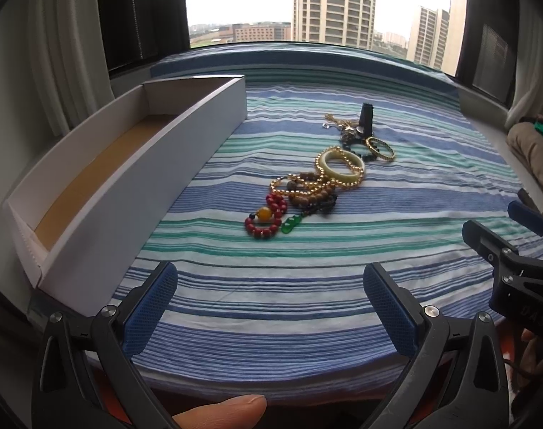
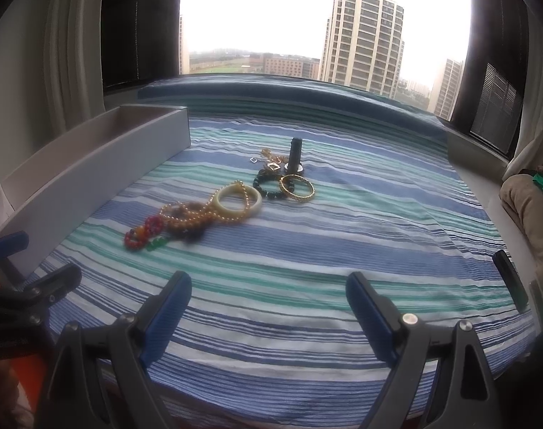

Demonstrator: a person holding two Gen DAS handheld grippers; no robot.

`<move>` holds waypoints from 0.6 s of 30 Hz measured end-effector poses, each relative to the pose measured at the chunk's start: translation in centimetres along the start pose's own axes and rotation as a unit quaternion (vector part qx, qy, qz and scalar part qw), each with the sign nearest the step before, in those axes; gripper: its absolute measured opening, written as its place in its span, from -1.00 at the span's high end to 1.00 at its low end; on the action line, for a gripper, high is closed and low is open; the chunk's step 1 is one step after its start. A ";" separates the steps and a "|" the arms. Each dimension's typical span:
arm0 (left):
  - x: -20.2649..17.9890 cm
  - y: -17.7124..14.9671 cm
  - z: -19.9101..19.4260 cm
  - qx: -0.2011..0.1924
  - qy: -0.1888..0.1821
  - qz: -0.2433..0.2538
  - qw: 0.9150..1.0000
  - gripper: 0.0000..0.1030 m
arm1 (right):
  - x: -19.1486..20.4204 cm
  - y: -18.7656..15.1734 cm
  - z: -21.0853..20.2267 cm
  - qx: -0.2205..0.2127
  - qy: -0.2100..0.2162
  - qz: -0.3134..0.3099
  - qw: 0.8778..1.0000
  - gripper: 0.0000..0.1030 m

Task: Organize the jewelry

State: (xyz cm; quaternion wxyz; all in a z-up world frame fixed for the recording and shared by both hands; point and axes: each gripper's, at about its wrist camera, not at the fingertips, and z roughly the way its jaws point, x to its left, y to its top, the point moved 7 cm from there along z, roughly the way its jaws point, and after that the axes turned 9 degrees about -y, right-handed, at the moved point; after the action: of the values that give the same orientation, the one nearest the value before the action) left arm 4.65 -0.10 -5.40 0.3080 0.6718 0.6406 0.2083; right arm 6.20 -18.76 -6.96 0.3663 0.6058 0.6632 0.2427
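Observation:
A pile of jewelry lies on the striped cloth: a red bead bracelet [image 1: 267, 220] [image 2: 142, 236], gold bead strands [image 1: 307, 182] [image 2: 200, 214], a pale bangle [image 1: 342, 168] [image 2: 238, 198], a dark bead bracelet [image 2: 269, 186] and a gold bangle [image 1: 380, 148] [image 2: 297, 186]. A long white box [image 1: 135, 193] [image 2: 85, 175] stands open at the left, with nothing in the part I see. My left gripper [image 1: 271, 307] is open and empty, short of the pile. My right gripper [image 2: 269, 307] is open and empty too; it also shows at the right of the left wrist view [image 1: 514, 236].
A small black upright object [image 1: 367, 118] [image 2: 295, 155] stands behind the jewelry. The blue, green and white striped cloth [image 1: 307, 286] [image 2: 378, 232] covers a window ledge. Curtains hang on both sides. A beige bundle [image 2: 528, 207] lies at the right.

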 end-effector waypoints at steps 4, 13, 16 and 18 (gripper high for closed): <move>-0.1 0.0 0.1 0.000 0.001 0.001 1.000 -0.99 | 0.0 -0.1 0.0 0.001 0.000 0.000 1.000 -0.75; -0.1 0.0 0.1 0.000 0.001 0.002 1.000 -0.99 | 0.1 -0.1 0.1 0.000 -0.001 0.000 1.000 -0.75; 0.0 0.0 0.1 0.000 0.003 0.002 1.000 -0.99 | 0.1 -0.1 0.1 0.001 0.000 -0.001 1.000 -0.75; 0.0 0.0 0.1 0.001 0.003 0.003 1.000 -0.99 | 0.1 -0.2 0.1 0.002 -0.001 -0.001 1.000 -0.75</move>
State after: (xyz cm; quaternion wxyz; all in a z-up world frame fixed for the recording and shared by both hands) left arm 4.76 -0.08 -5.51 0.3047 0.6735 0.6397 0.2103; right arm 6.16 -18.66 -7.26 0.3658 0.6059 0.6643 0.2403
